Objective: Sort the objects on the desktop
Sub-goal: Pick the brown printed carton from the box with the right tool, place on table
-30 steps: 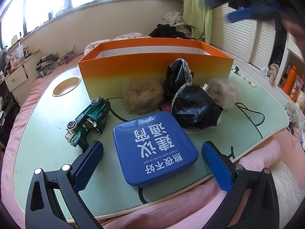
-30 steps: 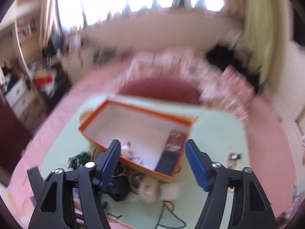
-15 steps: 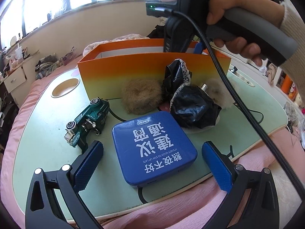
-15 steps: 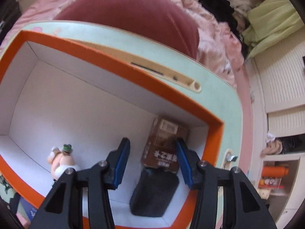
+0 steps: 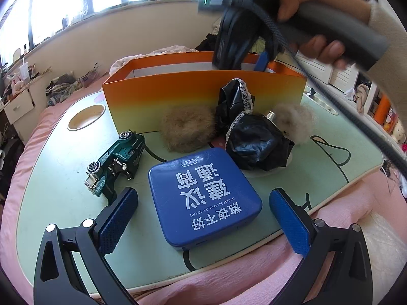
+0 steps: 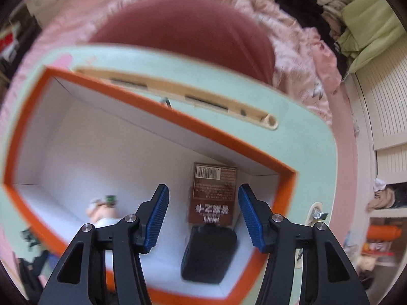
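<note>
Over the orange box point(image 6: 162, 115) my right gripper point(image 6: 203, 212) hangs empty, jaws opening, drop step looks finished; next grab likely the blue tin point(image 5: 203, 198) on the table, between my left gripper point(image 5: 203, 225) fingers, wide, untouched

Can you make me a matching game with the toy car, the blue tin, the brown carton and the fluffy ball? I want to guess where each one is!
Things:
1. toy car
2. blue tin
3. brown carton
4. fluffy ball

Places:
A. lying inside the orange box
B. between the left gripper's open fingers
C. against the front of the orange box
D. on the table, left of the tin

Pairs: 1-D, 2-B, 3-A, 4-C
</note>
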`<state>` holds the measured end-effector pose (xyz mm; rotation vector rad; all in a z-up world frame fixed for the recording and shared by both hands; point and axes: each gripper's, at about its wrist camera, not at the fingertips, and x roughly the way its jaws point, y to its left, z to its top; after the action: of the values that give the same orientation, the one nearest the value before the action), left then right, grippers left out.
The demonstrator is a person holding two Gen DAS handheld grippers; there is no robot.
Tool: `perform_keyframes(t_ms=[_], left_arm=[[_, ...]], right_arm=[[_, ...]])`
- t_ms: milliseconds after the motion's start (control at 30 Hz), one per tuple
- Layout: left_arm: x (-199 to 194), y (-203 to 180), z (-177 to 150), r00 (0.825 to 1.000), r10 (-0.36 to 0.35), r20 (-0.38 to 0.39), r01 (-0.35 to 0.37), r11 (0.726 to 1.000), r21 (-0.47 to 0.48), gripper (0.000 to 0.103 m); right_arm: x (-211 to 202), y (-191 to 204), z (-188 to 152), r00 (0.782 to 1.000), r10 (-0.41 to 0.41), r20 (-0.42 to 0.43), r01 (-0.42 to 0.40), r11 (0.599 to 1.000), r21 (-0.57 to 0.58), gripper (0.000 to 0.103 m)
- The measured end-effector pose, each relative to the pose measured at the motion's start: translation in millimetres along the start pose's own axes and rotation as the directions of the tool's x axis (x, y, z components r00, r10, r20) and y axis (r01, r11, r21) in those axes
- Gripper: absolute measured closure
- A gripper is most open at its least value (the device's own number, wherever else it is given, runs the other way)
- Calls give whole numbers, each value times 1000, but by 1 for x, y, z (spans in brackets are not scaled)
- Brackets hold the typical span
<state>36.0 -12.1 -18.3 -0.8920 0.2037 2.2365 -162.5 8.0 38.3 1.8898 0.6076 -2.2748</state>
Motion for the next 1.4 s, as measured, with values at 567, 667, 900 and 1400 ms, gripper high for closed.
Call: perform_keyframes(t_ms=[567, 667, 900, 1400], left_arm=[[1, 1, 2, 1000, 6, 2, -6, 1000, -11, 0], [1, 1, 3, 1000, 8, 2, -8, 1000, -12, 0], [2, 2, 3, 1000, 11, 4, -11, 1000, -17, 0], [4, 4, 3, 1000, 22, 7, -22, 999, -29, 0]], right_arm=[[-109, -11, -200, 777, 416, 473, -402, 905, -135, 63], [-78, 12, -228, 839, 395, 375, -350, 919, -184, 63], [-43, 25, -210, 800, 371, 471, -364, 925, -109, 63], [-19, 13, -278, 734, 279, 620, -255, 958, -131, 0]])
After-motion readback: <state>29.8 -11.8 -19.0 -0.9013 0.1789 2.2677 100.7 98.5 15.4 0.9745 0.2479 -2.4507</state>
